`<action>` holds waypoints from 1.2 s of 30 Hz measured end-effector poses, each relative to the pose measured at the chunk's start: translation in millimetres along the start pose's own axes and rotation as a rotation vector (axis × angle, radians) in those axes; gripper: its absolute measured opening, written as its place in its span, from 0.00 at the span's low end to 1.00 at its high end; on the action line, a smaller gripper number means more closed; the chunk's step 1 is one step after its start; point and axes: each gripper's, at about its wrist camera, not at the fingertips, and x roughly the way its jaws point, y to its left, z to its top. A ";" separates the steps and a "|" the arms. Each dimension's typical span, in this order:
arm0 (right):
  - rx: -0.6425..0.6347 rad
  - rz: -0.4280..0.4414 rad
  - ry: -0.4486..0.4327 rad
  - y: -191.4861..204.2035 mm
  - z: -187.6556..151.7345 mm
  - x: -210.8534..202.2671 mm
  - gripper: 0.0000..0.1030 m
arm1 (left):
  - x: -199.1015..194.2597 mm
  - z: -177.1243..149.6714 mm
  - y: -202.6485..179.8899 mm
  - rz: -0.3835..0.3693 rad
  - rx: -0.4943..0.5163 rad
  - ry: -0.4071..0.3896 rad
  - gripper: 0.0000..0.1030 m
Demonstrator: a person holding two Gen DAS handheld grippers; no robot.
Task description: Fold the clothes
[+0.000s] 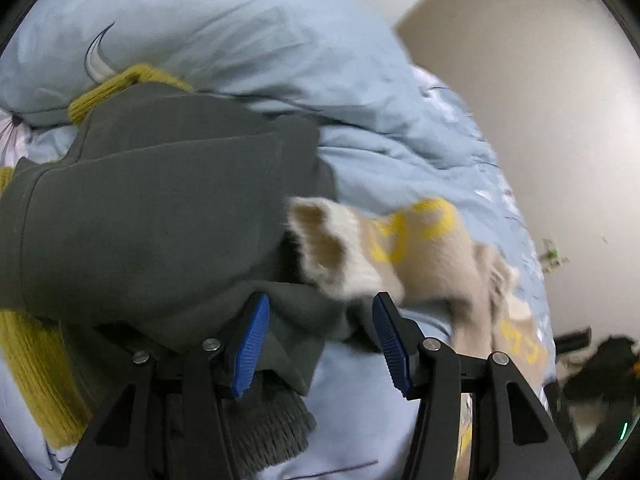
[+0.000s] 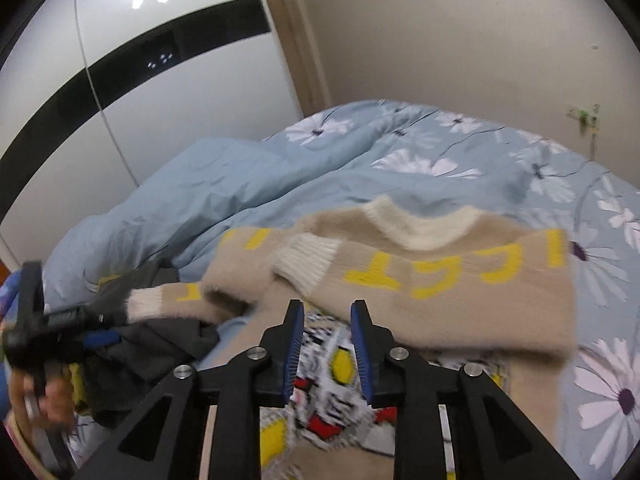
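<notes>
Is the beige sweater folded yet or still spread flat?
Partly folded: the beige sweater has its top doubled over, with one white cuff lying across it; the print below remains uncovered.

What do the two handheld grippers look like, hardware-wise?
Both match: the left gripper and right gripper have matte black angular linkage arms with triangular cut-outs and round silver pivot pins. Each finger carries a blue ribbed pad. No cables or markings are visible. In the right wrist view, the left gripper shows a black handle frame, blurred.
</notes>
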 end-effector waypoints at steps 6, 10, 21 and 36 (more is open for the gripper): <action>0.096 -0.024 -0.060 -33.6 -21.4 -26.0 0.37 | -30.2 14.1 -10.9 -0.038 -0.002 -0.055 0.54; 0.125 -0.007 -0.065 -44.5 -28.1 -25.1 0.40 | -38.8 19.9 -28.0 0.012 0.075 -0.131 0.64; 0.232 0.052 -0.075 -71.0 -38.9 -22.3 0.40 | 29.8 24.9 -6.6 0.020 -0.019 0.059 0.36; 0.363 0.092 -0.154 -111.0 -49.0 -42.9 0.40 | -119.3 45.6 -206.8 -0.016 0.488 -0.293 0.07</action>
